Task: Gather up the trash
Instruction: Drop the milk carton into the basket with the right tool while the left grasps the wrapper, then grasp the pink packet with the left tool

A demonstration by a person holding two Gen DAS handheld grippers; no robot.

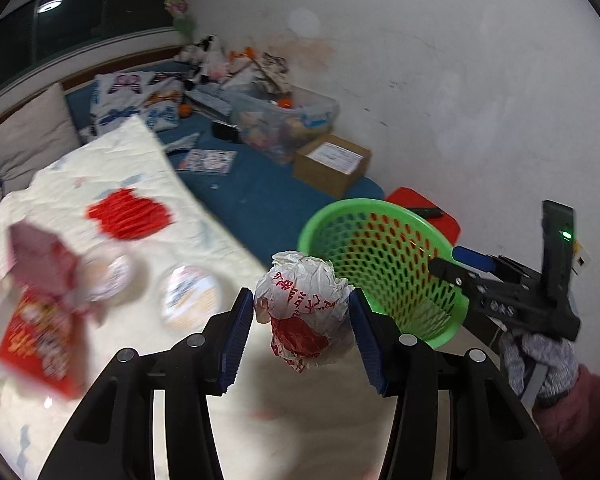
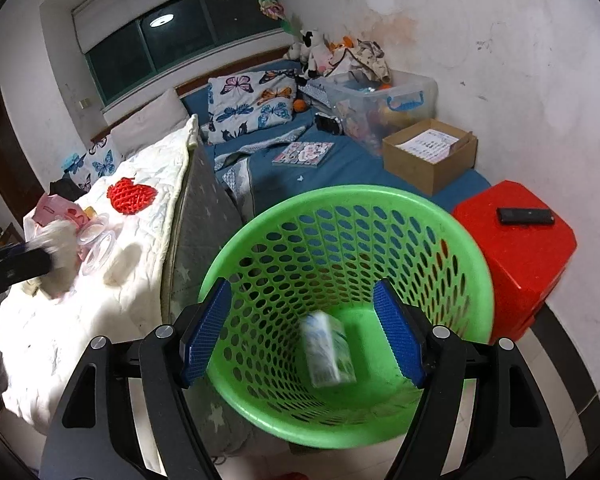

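My left gripper [image 1: 300,328] is shut on a crumpled white paper wrapper with red print [image 1: 302,312], held above the white quilt [image 1: 148,184] beside the green mesh basket [image 1: 380,264]. My right gripper [image 2: 306,332] is open and empty over the basket's mouth [image 2: 340,196]. A blurred white-and-blue carton [image 2: 328,350] is inside the basket, seemingly falling. In the right wrist view the left gripper [image 2: 56,256] and its wrapper show blurred at the left edge. The right gripper [image 1: 444,268] shows at the basket's right rim.
On the quilt lie a red-and-pink package [image 1: 40,332], two clear plastic lids [image 2: 98,246], a pink carton [image 2: 56,210] and a red mesh piece [image 2: 131,195]. A red stool [image 2: 516,240] with a remote [image 2: 525,215] stands right of the basket. A cardboard box [image 2: 430,154] sits behind.
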